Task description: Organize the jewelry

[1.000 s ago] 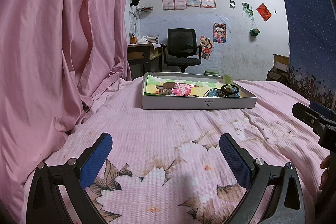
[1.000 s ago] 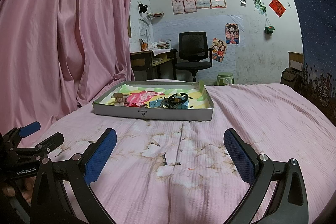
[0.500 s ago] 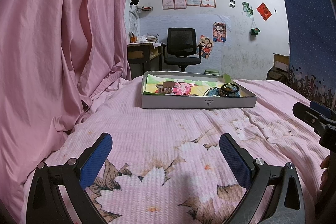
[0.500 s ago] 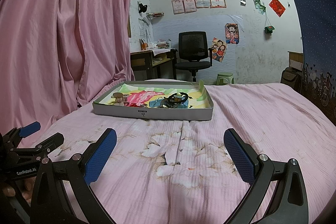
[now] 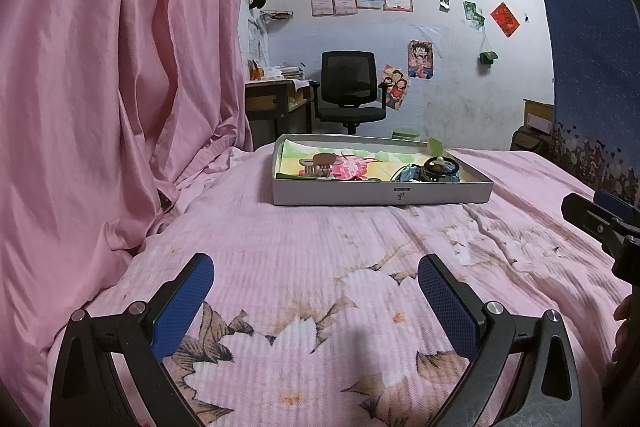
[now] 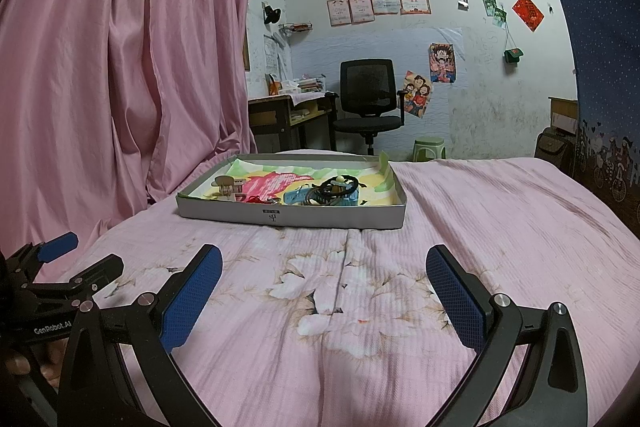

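A shallow grey tray (image 5: 340,193) (image 6: 320,219) with a colourful paper lining sits on the pink bed ahead of both grippers. In it lie a tangle of dark bangles and jewelry (image 5: 434,169) (image 6: 332,189) at the right and a small tan stand-like piece (image 5: 318,163) (image 6: 228,185) at the left. My left gripper (image 5: 316,281) is open and empty, low over the bedspread, well short of the tray. My right gripper (image 6: 324,275) is open and empty, likewise short of the tray. Each gripper shows at the edge of the other's view (image 5: 596,223) (image 6: 60,267).
A pink curtain (image 5: 100,87) hangs along the left of the bed. A blue patterned cloth (image 5: 592,67) hangs at the right. Beyond the bed stand a black office chair (image 5: 350,87), a wooden desk (image 5: 276,99) and a green stool (image 6: 430,147).
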`<state>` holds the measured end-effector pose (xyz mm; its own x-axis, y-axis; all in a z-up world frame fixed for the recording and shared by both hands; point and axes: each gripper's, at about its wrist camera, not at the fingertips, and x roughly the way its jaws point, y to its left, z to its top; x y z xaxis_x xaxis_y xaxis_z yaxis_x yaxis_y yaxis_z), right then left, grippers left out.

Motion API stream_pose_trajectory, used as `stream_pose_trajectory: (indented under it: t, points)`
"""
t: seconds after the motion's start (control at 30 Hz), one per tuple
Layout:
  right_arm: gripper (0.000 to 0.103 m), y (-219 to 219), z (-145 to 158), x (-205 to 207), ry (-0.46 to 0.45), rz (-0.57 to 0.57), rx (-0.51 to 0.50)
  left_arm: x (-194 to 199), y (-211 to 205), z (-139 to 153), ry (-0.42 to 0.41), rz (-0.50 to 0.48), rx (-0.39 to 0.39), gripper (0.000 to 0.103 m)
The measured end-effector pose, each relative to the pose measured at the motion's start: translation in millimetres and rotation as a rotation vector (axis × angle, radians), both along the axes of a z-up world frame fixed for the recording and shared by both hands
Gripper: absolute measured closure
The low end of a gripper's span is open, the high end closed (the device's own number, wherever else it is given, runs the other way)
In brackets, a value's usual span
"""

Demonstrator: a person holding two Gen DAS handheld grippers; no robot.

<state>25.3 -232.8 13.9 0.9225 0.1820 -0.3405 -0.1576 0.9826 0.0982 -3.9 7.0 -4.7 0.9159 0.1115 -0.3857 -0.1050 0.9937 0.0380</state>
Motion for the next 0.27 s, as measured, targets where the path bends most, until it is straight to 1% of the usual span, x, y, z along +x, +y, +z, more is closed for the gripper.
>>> stream_pose_trajectory:
  t: [0.27]
  points:
    - [0.003,-0.5,-0.7,-0.3,0.001,0.000,0.000,-0.8,0.4,0.2,0.003,-0.005,0.003,0.000]
